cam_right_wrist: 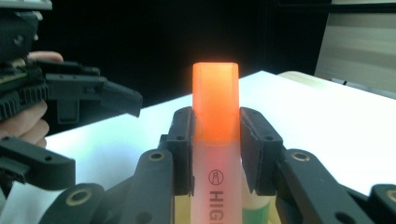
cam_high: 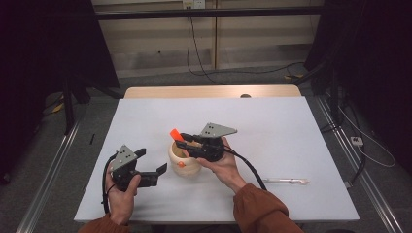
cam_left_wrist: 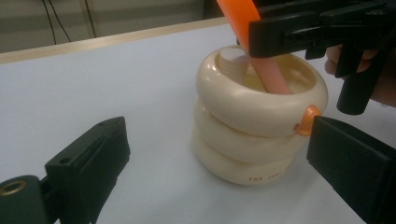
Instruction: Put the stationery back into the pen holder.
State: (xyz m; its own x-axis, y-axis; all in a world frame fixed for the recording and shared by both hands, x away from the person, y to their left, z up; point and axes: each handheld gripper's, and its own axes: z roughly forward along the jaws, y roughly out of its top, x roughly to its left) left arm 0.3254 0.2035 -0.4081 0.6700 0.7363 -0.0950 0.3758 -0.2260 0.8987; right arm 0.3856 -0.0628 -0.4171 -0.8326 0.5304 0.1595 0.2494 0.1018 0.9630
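Observation:
A cream holder (cam_high: 184,162) made of three stacked rings stands at the middle of the white table (cam_high: 272,126). My right gripper (cam_high: 190,142) hovers over it from the right, shut on an orange-capped highlighter (cam_high: 175,134). The highlighter (cam_left_wrist: 252,42) leans, and its pale lower end sits inside the holder (cam_left_wrist: 252,121). In the right gripper view both pads clamp the highlighter (cam_right_wrist: 215,107) just below its cap, where the right gripper (cam_right_wrist: 215,140) grips it. My left gripper (cam_high: 154,165) rests open to the left of the holder. The left gripper (cam_left_wrist: 219,137) has its jaws spread wide, with the holder just ahead between them.
A small orange knob (cam_left_wrist: 307,119) sticks out of the holder's top ring, close to the left gripper's right jaw. A white cylinder (cam_left_wrist: 233,58) and something green (cam_right_wrist: 257,207) stand inside the holder. A clear pen (cam_high: 287,180) lies on the table at the right.

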